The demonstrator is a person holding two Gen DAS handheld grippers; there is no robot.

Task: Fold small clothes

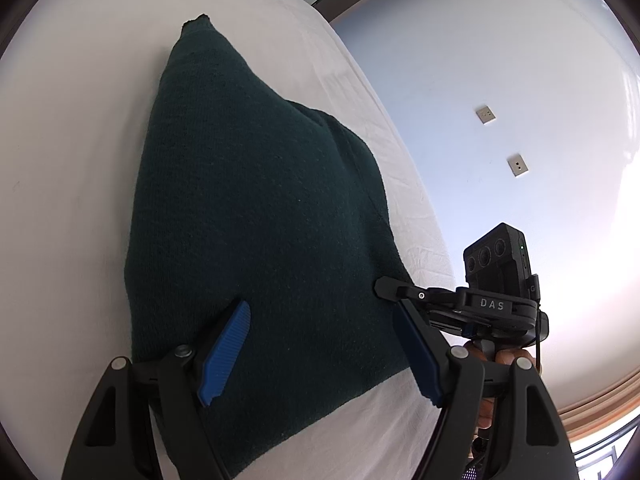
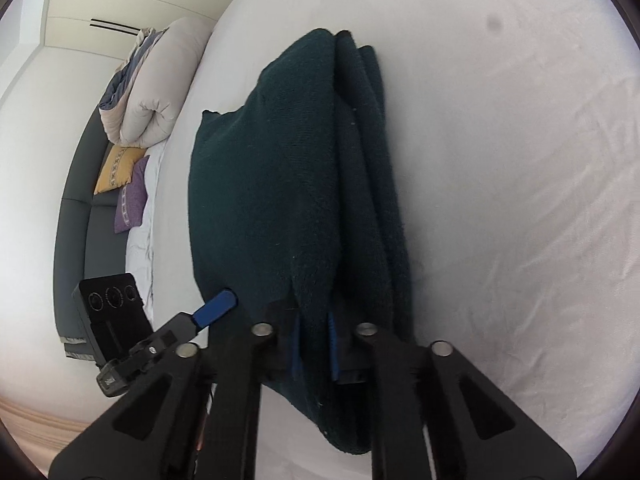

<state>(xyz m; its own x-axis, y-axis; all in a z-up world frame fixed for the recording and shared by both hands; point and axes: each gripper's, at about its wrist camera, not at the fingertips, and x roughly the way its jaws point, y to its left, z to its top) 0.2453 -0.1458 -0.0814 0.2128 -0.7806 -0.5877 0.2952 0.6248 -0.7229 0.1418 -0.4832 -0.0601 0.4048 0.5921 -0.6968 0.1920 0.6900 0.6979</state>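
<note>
Blue pads, right: my right gripper [image 2: 316, 346] has its fingers pressed together on a thick bunched fold of the dark green garment [image 2: 296, 200], cloth squeezed between the two pads.
Blue pads, left: my left gripper [image 1: 320, 350] stands wide apart, holding nothing; its pads sit just over the near edge of the garment [image 1: 256, 216], and I cannot tell whether they touch it.
Garment: dark green knit, lying on the white bed sheet [image 1: 72, 152]; from my left wrist it looks flat and broad, narrowing to a corner at its far end; from my right wrist it is stacked in several layers along its right side.
Other gripper, seen from the left: my right gripper [image 1: 390, 289] meets the garment's near right edge, with its camera block above it and my right hand [image 1: 504, 360] on the handle.
Beside the garment: sheet on every side, wrinkled to the right.
Beyond the garment, right wrist view: a rolled beige duvet [image 2: 156, 92], then a yellow cushion [image 2: 116, 168] and a purple cushion [image 2: 130, 200] against a grey headboard [image 2: 74, 216].
Beyond the garment, left wrist view: a pale wall [image 1: 460, 60] with two small wall plates [image 1: 486, 115].
</note>
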